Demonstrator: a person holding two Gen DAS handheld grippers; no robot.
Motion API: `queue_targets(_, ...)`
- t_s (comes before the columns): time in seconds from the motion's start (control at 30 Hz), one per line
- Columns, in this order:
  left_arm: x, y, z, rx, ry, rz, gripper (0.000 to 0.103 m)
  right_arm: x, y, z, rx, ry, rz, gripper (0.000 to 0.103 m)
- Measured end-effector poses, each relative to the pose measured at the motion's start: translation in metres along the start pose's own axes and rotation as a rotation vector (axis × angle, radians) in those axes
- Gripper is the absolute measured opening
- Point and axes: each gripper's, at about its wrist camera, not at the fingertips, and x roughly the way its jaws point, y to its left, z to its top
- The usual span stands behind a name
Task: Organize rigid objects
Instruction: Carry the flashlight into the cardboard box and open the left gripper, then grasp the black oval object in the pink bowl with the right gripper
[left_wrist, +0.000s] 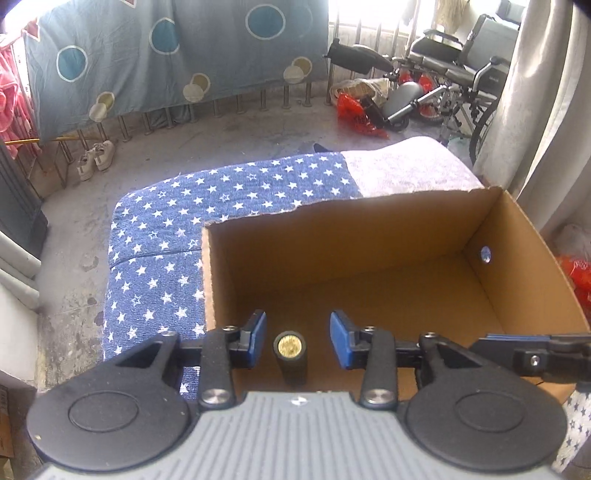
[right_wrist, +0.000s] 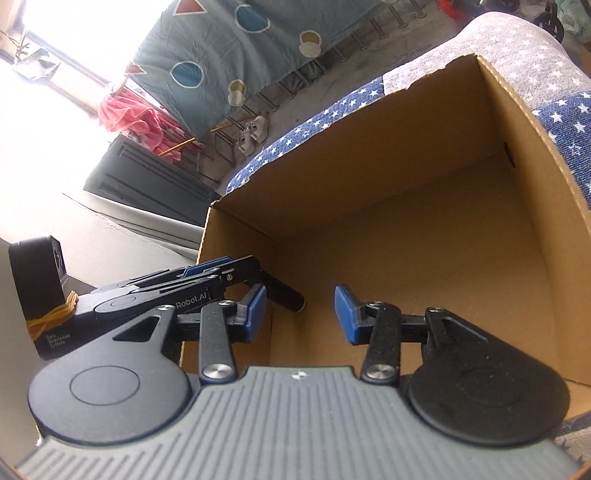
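Note:
An open cardboard box (left_wrist: 369, 236) sits on a blue star-patterned cloth (left_wrist: 166, 221). My left gripper (left_wrist: 298, 339) hovers over the box's near-left corner. A black cylinder with a gold end (left_wrist: 290, 347) stands between its blue pads (left_wrist: 258, 339), with a gap on each side. In the right wrist view the same cylinder (right_wrist: 288, 295) sticks out past the left gripper (right_wrist: 251, 269) into the box (right_wrist: 369, 147). My right gripper (right_wrist: 300, 315) is open over the near edge with nothing between its fingers. It shows at the right edge of the left wrist view (left_wrist: 495, 339).
Beyond the cloth-covered surface lies concrete floor with a pair of white shoes (left_wrist: 94, 158). A patterned sheet (left_wrist: 166, 55) hangs on a railing. A wheelchair (left_wrist: 461, 74) and red bags (left_wrist: 354, 110) stand at the back right, and a curtain (left_wrist: 535, 110) hangs on the right.

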Motion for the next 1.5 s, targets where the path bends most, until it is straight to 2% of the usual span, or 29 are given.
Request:
queue_targets(0.13, -0.042, 0.006, -0.008, -0.019, -0.091, -0.007, 0.049, -0.036, 0.002, -0.014, -0.038, -0.073, 0.029, 0.041)
queue_targets(0.23, -0.079, 0.008, -0.022, -0.019, -0.162, -0.001, 0.052, -0.065, 0.006, -0.029, -0.069, -0.118, 0.043, 0.041)
queue_targets(0.3, -0.102, 0.008, -0.036, -0.002, -0.181, -0.002, 0.053, -0.081, 0.004, -0.04, -0.081, -0.133, 0.059, 0.041)
queue_targets(0.4, -0.125, 0.007, -0.064, 0.037, -0.156, -0.038, 0.053, -0.103, -0.003, -0.062, -0.055, -0.118, 0.103, 0.041)
queue_targets(0.53, -0.141, -0.004, -0.113, 0.134, -0.062, -0.12, 0.054, -0.124, -0.013, -0.104, -0.029, -0.024, 0.135, 0.042)
queue_targets(0.67, -0.126, -0.021, -0.172, 0.221, 0.077, -0.21, 0.055, -0.115, -0.016, -0.147, -0.035, 0.134, 0.118, 0.042)
queue_targets(0.8, -0.097, -0.048, -0.225, 0.291, 0.197, -0.269, 0.055, -0.081, -0.025, -0.183, 0.007, 0.298, 0.069, 0.042)
queue_targets(0.93, -0.078, -0.071, -0.258, 0.369, 0.259, -0.308, 0.054, -0.053, -0.041, -0.211, 0.068, 0.42, 0.028, 0.041)
queue_targets(1.07, -0.062, -0.092, -0.271, 0.461, 0.264, -0.301, 0.054, -0.035, -0.053, -0.225, 0.1, 0.461, -0.019, 0.041)
queue_targets(1.27, -0.051, -0.114, -0.286, 0.574, 0.228, -0.262, 0.053, -0.022, -0.057, -0.223, 0.124, 0.467, 0.009, 0.036)
queue_targets(1.5, -0.058, -0.102, -0.296, 0.528, 0.196, -0.294, 0.048, -0.009, -0.049, -0.23, 0.115, 0.52, 0.026, 0.027)
